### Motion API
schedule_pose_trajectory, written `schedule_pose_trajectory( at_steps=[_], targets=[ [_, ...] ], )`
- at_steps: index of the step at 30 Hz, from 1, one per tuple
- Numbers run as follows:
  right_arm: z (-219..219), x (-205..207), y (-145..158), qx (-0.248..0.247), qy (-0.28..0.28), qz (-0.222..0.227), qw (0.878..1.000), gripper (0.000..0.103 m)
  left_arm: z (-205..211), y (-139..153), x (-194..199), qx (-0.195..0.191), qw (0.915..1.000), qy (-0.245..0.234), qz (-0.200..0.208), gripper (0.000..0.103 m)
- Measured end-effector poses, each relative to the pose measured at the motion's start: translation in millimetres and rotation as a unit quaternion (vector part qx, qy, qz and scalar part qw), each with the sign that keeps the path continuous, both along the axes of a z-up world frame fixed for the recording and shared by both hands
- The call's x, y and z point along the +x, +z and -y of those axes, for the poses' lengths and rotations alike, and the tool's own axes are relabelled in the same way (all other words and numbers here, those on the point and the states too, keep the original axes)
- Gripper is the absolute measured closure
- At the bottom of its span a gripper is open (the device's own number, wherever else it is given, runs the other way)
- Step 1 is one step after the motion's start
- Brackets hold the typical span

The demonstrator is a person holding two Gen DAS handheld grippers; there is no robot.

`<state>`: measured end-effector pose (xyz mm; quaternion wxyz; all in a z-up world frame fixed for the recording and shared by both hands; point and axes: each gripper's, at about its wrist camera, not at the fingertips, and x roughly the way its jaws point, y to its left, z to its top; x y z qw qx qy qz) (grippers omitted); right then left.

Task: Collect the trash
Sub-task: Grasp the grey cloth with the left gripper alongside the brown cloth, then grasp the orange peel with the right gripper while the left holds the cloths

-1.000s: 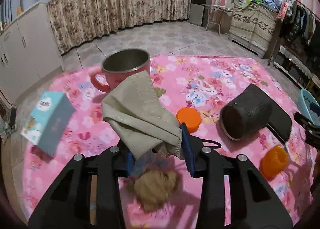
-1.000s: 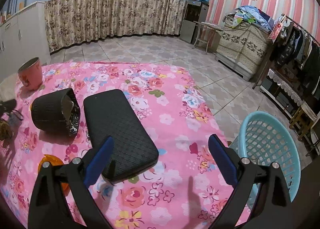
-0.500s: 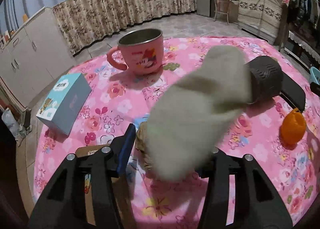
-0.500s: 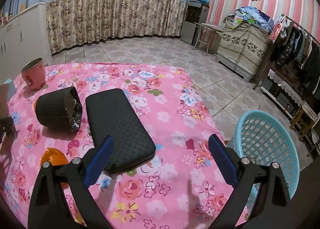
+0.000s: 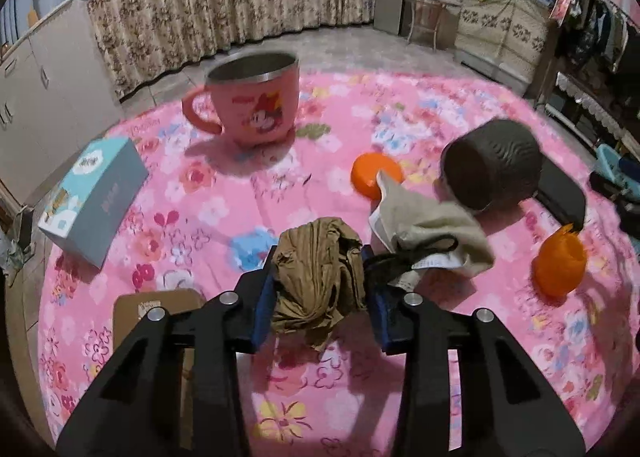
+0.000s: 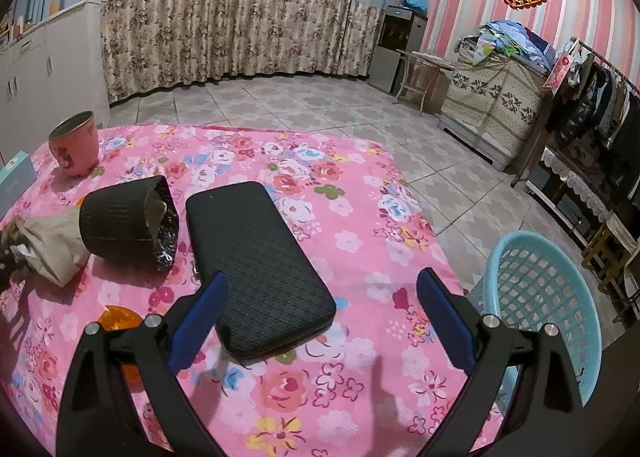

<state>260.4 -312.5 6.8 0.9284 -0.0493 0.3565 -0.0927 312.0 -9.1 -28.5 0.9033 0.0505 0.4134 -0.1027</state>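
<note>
Crumpled brown paper (image 5: 320, 277), creased and wadded into a rough ball, sits clenched between the blue pads of the left gripper (image 5: 318, 289); the wad bulges above and hangs below the fingers, its long axis roughly upright, with a twisted tail pointing toward 6 o'clock. Beneath lies the cloth (image 5: 200, 217), pink with printed flowers. At 8 o'clock from the wad, a flat brown card (image 5: 160, 309) rests partly hidden by the gripper's frame. Just beside the wad at 2 o'clock lies a soft beige rag (image 5: 436, 233), limp and folded, with a black loop and a white label on it; its far corner touches an orange disc (image 5: 374, 173). At 3 o'clock stands an orange, rounded, pouch-like thing (image 5: 560, 265). Further, at 1 o'clock, a dark ribbed cylinder (image 5: 492, 165) lies on its side, its mouth toward the rag. At 9 o'clock a light blue box (image 5: 96, 205) lies tilted. Farthest, at 11 o'clock, a pink mug (image 5: 252, 105) with a steel rim stands upright, handle to the left.

In the right view, the right gripper (image 6: 320, 317) hovers released, fingers wide apart, over a black quilted case (image 6: 256, 265), a flat rounded oblong whose long axis runs from 5 to 11 o'clock. At 3 o'clock, off the table's edge, stands a light blue lattice basket (image 6: 536, 281).
</note>
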Motion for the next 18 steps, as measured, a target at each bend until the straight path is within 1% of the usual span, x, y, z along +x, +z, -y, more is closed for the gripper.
schedule_pose_trajectory(
  at_steps=[1,5,8,11,13,16,18],
  targets=[
    [0,0,0,-0.001,0.000,0.000,1.000,0.010,1,7,-3,-0.003,0.9999,-0.001,0.012,0.065],
    [0,0,0,-0.002,0.000,-0.001,1.000,0.010,3,21,-8,-0.022,0.9992,-0.006,0.032,0.066],
    [0,0,0,-0.004,0.000,0.000,1.000,0.010,6,31,-12,-0.029,0.9985,-0.010,0.045,0.066],
    [6,-2,2,-0.006,-0.006,0.003,1.000,0.010,11,45,-19,-0.031,0.9973,-0.012,0.066,0.066],
    [17,-5,7,0.004,-0.015,0.007,1.000,0.010,17,57,-23,-0.034,0.9960,-0.018,0.081,0.066],
    [33,-11,13,0.019,-0.024,0.015,0.999,0.010,31,71,-30,-0.029,0.9942,-0.026,0.100,0.066],
    [46,-15,18,0.035,-0.031,0.018,0.999,0.010,36,77,-32,-0.034,0.9938,-0.027,0.102,0.066]
  ],
)
